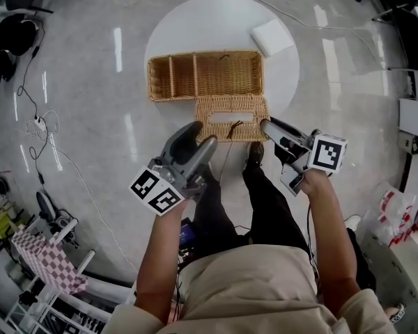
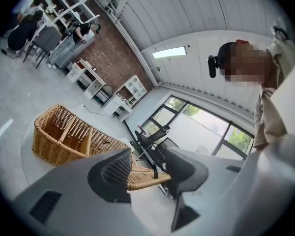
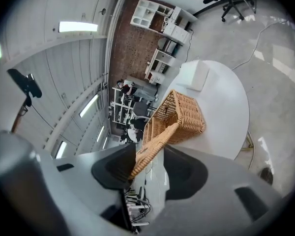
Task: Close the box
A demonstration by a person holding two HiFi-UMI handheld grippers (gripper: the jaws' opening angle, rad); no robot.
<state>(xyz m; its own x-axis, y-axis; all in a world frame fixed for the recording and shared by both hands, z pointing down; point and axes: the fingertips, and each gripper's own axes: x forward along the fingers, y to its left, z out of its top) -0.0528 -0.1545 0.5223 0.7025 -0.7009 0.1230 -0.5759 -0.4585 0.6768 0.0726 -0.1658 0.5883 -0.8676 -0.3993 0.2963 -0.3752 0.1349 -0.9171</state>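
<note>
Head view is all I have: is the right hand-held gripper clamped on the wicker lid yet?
Observer: No. In the right gripper view the lid passes between the jaws of the right hand-held gripper, but there is a clear gap on one side.
Operator: And the left one?
Observer: The left hand-held gripper is open as well. In its own view the lid's edge shows in the gap between the jaws, and it is not pinched.
</note>
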